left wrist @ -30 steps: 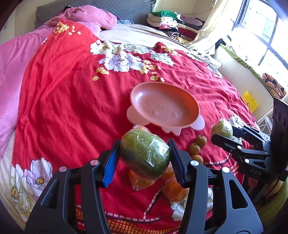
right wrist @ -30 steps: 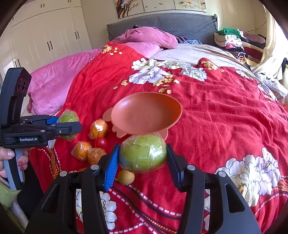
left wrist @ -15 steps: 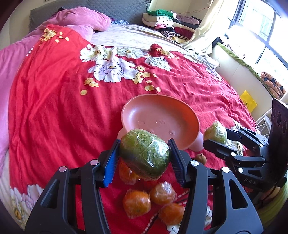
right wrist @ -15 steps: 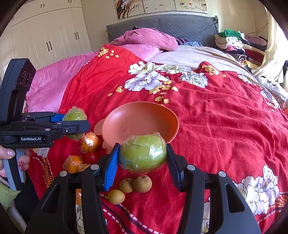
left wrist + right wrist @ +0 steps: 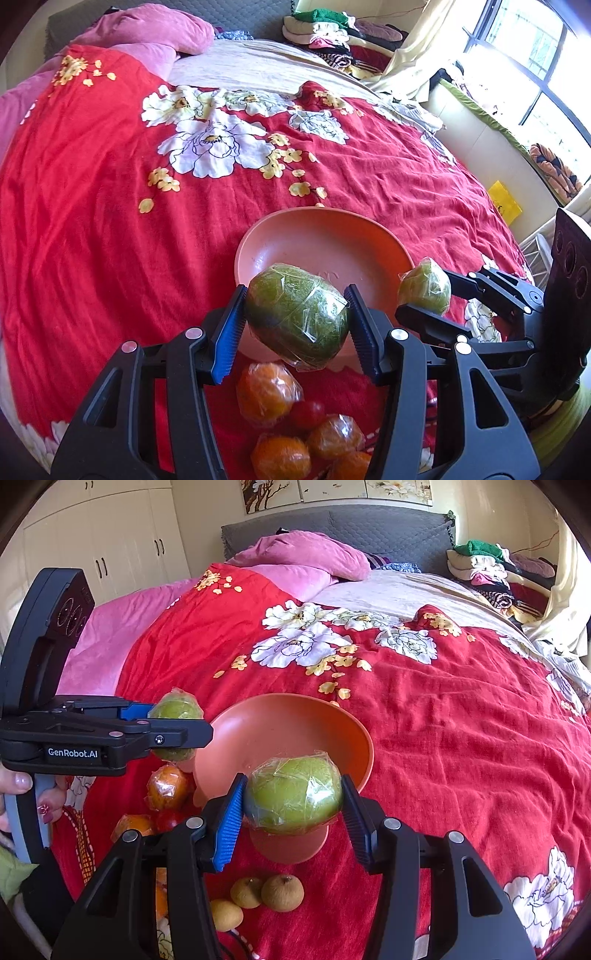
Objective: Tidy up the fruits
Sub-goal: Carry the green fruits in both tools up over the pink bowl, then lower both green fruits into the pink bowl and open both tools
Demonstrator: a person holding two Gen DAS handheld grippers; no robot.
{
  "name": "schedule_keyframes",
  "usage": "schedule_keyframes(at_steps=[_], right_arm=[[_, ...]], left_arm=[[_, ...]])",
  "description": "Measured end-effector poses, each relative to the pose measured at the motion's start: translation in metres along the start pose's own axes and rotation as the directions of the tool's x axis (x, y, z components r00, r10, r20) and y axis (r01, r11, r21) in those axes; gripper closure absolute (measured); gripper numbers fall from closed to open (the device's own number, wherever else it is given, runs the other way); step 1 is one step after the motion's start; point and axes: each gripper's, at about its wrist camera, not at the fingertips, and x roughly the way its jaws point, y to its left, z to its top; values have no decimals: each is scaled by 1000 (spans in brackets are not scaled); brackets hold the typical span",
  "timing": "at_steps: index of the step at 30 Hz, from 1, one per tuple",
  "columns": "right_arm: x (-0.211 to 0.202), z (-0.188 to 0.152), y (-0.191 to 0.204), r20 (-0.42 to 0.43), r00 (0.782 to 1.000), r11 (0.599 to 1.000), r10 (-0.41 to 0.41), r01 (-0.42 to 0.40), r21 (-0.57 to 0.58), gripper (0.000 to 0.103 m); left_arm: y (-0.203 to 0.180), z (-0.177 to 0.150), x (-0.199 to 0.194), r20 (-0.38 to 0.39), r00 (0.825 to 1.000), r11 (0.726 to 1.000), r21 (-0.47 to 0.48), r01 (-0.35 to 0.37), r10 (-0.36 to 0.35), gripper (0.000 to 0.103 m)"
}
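While each gripper clamped a round green fruit in crinkled clear wrap, the left gripper [image 5: 297, 325] and right gripper [image 5: 291, 805] held theirs [image 5: 295, 315] [image 5: 293, 794] above the salmon-pink plastic bowl [image 5: 295, 723] on the red floral bedspread [image 5: 461, 720], half hiding its near rim.

A red bedspread [image 5: 461, 738] patterned with white and yellow flowers carries a salmon-pink bowl [image 5: 343, 734], green wrapped fruits [image 5: 293, 794], orange ones [image 5: 266, 393], brown small fruits [image 5: 282, 892] nearest, with pink pillows [image 5: 306, 554] far behind.
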Motion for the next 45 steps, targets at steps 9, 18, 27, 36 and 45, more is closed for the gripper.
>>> schedule_keyframes(at_steps=[9,18,27,36,45], right_arm=[[14,3,0,-27,1000,1000,1,-2,-27,54],[22,3,2,-57,998,999,-7,4,-51,54],[24,2,2,-75,997,998,-7,2,-58,54],[28,1,5,-88,996,997,-15,8,-81,53],[30,0,6,-91,996,996,-11,3,-87,52]], left_arm=[[1,6,12,-28,1000,1000,14,10,-9,58],[-2,12,22,-40,999,1000,29,8,-7,58],[-5,10,34,-66,998,999,36,-1,4,58],[-3,9,40,-77,997,1000,30,-4,7,58],[-2,9,43,-84,996,1000,25,1,1,58]])
